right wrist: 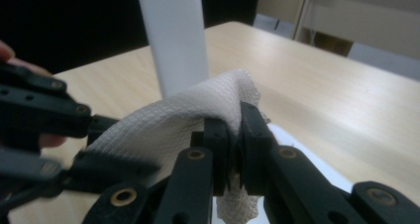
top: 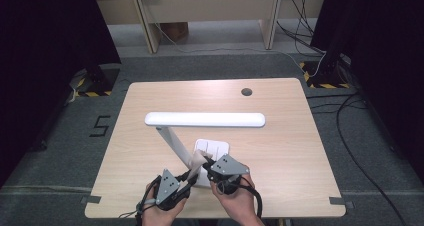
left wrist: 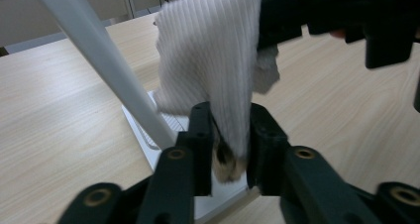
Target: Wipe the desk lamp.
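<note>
A white ribbed cloth point(top: 196, 161) hangs between my two grippers, just in front of a white desk lamp's base point(top: 214, 147). My right gripper point(right wrist: 234, 135) is shut on the cloth's point(right wrist: 163, 120) upper edge. It holds the cloth point(left wrist: 213, 60) up beside the lamp's slanted arm point(left wrist: 99, 55). My left gripper point(left wrist: 230, 130) has the lower end of the cloth hanging between its jaws. A thin gap shows beside one jaw, so they stand open around it. In the high view, the left gripper point(top: 191, 177) and the right gripper point(top: 206, 163) sit close together near the table's front edge.
The lamp's long white head point(top: 205, 119) lies crosswise over the middle of the wooden table point(top: 280, 151). A dark cable hole point(top: 246, 91) is at the back. Black curtains, desk legs and floor cables stand beyond the table.
</note>
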The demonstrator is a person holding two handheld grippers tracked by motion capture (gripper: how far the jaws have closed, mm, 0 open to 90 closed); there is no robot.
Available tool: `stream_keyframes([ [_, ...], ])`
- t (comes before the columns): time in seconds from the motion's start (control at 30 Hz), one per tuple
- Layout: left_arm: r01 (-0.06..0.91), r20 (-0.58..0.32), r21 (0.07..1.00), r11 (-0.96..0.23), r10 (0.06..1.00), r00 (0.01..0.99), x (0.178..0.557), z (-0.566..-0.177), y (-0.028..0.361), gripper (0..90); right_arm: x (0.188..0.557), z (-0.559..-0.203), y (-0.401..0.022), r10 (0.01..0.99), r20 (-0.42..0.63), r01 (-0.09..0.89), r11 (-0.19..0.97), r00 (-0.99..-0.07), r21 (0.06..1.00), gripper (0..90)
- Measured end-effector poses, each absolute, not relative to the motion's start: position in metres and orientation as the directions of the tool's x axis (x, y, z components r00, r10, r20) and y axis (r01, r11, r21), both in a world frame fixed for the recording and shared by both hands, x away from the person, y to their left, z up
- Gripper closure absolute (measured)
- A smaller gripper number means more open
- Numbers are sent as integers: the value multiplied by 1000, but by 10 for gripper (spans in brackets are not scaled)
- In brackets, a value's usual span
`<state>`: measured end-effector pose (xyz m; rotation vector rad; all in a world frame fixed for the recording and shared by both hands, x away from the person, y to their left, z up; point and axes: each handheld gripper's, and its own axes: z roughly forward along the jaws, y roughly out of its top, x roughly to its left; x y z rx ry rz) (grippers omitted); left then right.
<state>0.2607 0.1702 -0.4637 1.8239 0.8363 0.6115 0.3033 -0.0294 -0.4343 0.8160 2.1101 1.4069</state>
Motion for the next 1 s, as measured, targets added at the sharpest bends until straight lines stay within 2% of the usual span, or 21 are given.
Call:
stream_keyframes([
  [0.07,267,45,924,-273,773,633,256,-466,175,663,308,-429,-33,720,-82,199,297,-689,934,850],
  [0.2,305,41,908,-288,785,618,252,-475,190,677,315,-417,-39,748,-146,168,326,-647,930,850],
  [0.33,391,7,880,-272,828,561,265,-488,202,750,321,-408,-32,750,-199,136,359,-630,923,849],
  [0.6,415,19,861,-294,833,552,295,-500,204,889,322,-380,-5,742,-263,66,381,-616,922,850],
  [0.77,401,32,853,-334,800,599,298,-507,196,895,321,-370,8,728,-280,22,376,-626,926,850],
  [1.0,419,27,839,-348,795,606,300,-515,191,896,316,-361,19,724,-270,-5,345,-634,938,850],
])
